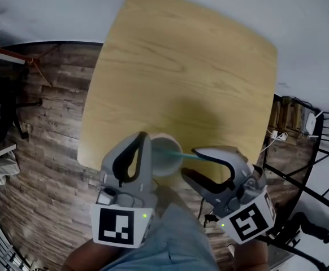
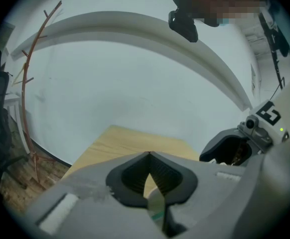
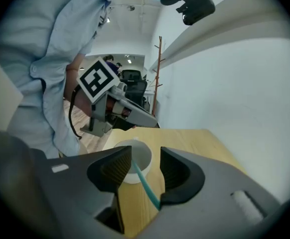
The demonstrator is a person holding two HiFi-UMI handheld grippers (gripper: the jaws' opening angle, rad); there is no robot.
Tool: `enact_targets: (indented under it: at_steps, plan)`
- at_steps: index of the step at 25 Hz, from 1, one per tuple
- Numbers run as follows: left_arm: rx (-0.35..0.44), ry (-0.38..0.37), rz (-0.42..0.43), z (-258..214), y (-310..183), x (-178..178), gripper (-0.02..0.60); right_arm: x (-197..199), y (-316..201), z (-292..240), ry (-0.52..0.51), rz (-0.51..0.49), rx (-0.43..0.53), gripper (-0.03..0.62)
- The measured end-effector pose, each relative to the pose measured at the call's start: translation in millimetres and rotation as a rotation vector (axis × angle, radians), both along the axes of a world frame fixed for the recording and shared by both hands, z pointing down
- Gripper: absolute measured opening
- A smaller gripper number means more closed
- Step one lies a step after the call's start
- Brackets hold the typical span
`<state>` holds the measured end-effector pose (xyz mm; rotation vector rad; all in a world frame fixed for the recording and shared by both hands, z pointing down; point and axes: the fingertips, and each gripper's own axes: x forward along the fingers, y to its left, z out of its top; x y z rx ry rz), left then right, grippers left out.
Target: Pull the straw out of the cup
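Observation:
A white cup (image 1: 165, 161) stands near the front edge of a light wooden table (image 1: 181, 66). A teal straw (image 1: 187, 156) leans out of it to the right. My left gripper (image 1: 146, 140) is at the cup's left side, shut on its wall; in the left gripper view the cup wall (image 2: 157, 205) sits pinched below the meeting tips of the left gripper (image 2: 149, 156). My right gripper (image 1: 189, 162) is open, and the straw (image 3: 146, 182) runs through the gap between its pads without being pressed. The cup (image 3: 133, 175) lies just beyond the right gripper (image 3: 145, 151).
Dark plank floor (image 1: 46, 129) surrounds the table. A thin coat rack (image 2: 28, 83) stands at the left by a white wall. A black metal frame (image 1: 300, 174) with cables is at the right. The person's blue-clad legs (image 1: 176, 236) are below the table's front edge.

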<state>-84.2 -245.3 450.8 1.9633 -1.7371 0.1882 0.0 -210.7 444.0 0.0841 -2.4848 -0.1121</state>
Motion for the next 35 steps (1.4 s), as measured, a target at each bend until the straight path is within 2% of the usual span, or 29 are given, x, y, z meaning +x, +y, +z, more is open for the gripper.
enact_targets:
  at_steps: [6,11,15,18,22,35]
  plan:
    - [-0.036,0.029,-0.002,17,-9,-2,0.020,4,1,29,0.086,-0.061,-0.027,0.179]
    - [-0.061,0.040,0.004,27,-14,2,0.020,10,2,47,0.147,-0.095,-0.038,0.123]
    - [-0.068,0.043,0.002,30,-16,0,0.020,13,3,59,0.191,-0.115,-0.041,0.107]
    - [-0.074,0.045,0.000,32,-16,-1,0.020,14,2,61,0.192,-0.113,-0.042,0.055]
    - [-0.075,0.046,-0.001,33,-14,-3,0.020,13,5,62,0.188,-0.104,-0.053,0.041]
    - [-0.010,0.006,-0.001,4,-3,-4,0.020,17,11,41,0.162,-0.062,0.006,0.038]
